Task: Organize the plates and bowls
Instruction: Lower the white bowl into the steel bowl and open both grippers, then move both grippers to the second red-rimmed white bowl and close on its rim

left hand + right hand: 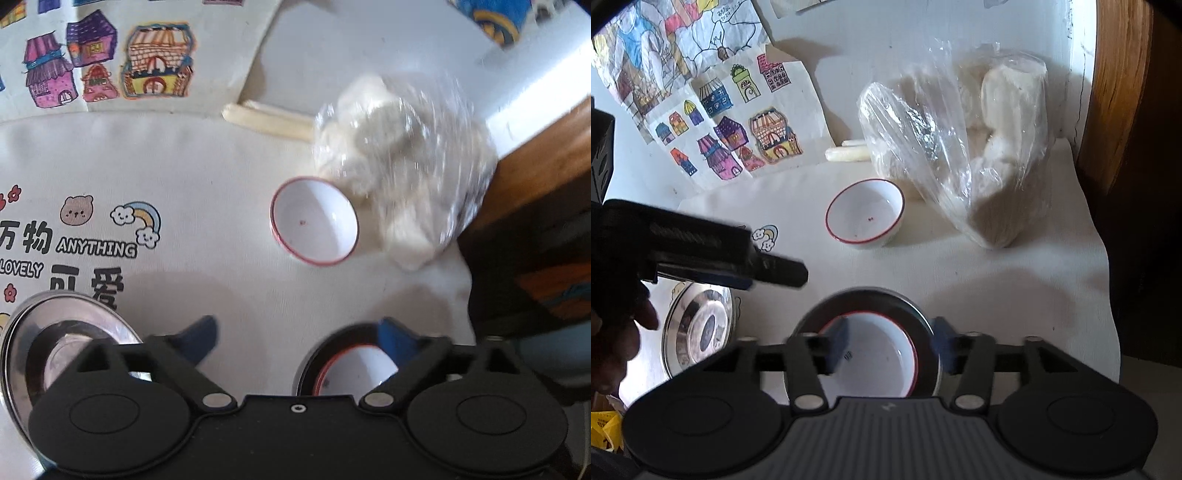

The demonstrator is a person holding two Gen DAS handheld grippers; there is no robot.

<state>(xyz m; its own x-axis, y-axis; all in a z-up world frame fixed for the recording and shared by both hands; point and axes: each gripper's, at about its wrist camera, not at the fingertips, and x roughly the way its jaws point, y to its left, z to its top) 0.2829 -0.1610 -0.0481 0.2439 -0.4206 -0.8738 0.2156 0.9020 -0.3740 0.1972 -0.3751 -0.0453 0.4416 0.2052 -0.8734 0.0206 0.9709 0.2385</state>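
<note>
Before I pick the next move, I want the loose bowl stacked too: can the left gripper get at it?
Probably yes. The left gripper is open and empty, and the loose bowl stands ahead of it with only bare cloth between. The bag touches the bowl's far side, so the near rim looks free.

2 white bowls with red rims sit upright on the cloth. 1 bowl (865, 213) stands alone — just beside the clear bag, a small dark speck inside. The other bowl (871, 358) is nested in a steel plate (925, 321). A second steel plate (698, 328) — shiny, shallow — lies well apart to its left.
</note>
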